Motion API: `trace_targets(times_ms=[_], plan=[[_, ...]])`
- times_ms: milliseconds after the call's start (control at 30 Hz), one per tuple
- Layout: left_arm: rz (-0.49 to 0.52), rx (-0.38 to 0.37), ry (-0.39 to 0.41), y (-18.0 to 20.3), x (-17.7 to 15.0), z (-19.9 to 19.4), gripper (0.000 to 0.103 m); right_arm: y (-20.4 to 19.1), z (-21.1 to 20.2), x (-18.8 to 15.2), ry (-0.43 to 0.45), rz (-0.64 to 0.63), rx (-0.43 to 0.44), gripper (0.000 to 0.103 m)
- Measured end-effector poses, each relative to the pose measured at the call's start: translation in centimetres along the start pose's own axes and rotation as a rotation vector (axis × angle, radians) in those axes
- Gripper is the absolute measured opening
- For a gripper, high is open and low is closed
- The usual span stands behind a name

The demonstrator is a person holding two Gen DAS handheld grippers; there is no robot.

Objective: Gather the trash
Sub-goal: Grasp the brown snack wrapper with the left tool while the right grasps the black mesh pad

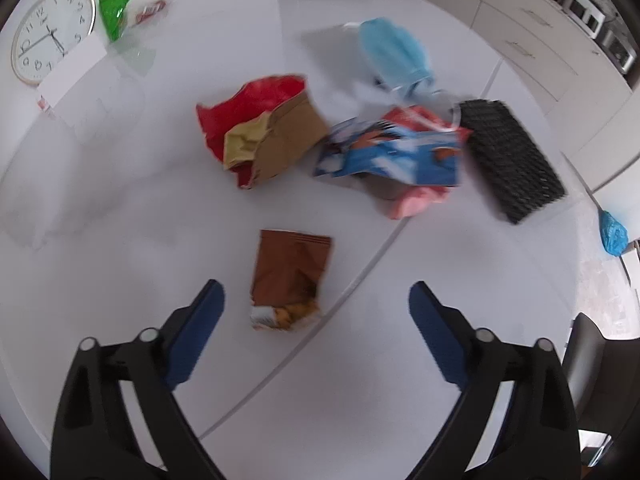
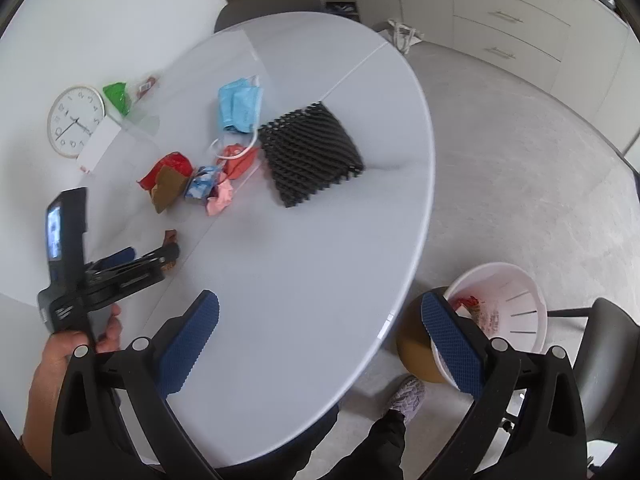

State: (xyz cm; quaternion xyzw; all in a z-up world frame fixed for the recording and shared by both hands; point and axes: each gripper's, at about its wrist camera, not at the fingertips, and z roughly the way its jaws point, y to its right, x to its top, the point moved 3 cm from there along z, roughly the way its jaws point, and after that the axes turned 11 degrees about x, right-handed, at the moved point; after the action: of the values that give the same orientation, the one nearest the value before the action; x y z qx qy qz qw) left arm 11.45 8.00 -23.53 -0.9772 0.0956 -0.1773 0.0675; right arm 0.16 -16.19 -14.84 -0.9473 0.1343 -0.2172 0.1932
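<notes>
A brown snack wrapper (image 1: 288,276) lies flat on the white round table (image 1: 120,240), torn end towards me. My left gripper (image 1: 316,292) hangs over it, open, with the wrapper between its blue pads and touching neither. In the right wrist view a hand (image 2: 80,340) holds that left gripper (image 2: 154,258) down at the wrapper (image 2: 171,236). My right gripper (image 2: 320,300) is open and empty above the table's near edge. A white bin (image 2: 520,312) stands on the floor to the right, with some trash inside.
Further back lie a red-and-brown paper bag (image 1: 264,132), a blue wrapper (image 1: 392,152), a pink scrap (image 1: 416,200), a blue face mask (image 1: 394,54), a black mesh mat (image 1: 512,156), a green wrapper (image 1: 114,12) and a wall clock (image 1: 52,32). A person's shoe (image 2: 408,396) is beside the bin.
</notes>
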Motion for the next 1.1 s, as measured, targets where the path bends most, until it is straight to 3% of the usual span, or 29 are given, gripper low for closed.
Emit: trace_targets(times_ms=[100, 233, 500, 533, 800, 1033, 1100], plan=[[-0.018, -0.009, -0.026, -0.7, 0.3, 1.6, 0.076, -0.7, 0.7, 0.6, -0.012, -0.018, -0.002, 0.101], [-0.012, -0.009, -0.049, -1.0, 0.6, 2.9, 0.055, -1.3, 1.7, 1.2, -0.026, -0.034, -0.01, 0.101], [-0.005, 0.01, -0.016, -1.3, 1.5, 2.6, 0.036, -1.9, 3.2, 2.6, -0.047, -0.074, -0.015, 0.101], [-0.003, 0.014, -0.01, -1.3, 1.6, 2.4, 0.024, -1.9, 3.5, 2.9, -0.052, -0.085, -0.02, 0.101], [-0.023, -0.009, -0.004, -1.0, 2.4, 0.8, 0.025, -0.3, 7.7, 6.9, -0.082, -0.148, -0.07, 0.101], [-0.065, -0.045, 0.003, -2.6, 1.9, 0.8, 0.025, 2.5, 11.3, 11.0, -0.089, -0.115, -0.101, 0.1], [-0.072, -0.052, 0.004, -3.2, 1.9, 0.5, 0.025, 3.1, 12.4, 11.7, -0.101, -0.099, -0.109, 0.096]])
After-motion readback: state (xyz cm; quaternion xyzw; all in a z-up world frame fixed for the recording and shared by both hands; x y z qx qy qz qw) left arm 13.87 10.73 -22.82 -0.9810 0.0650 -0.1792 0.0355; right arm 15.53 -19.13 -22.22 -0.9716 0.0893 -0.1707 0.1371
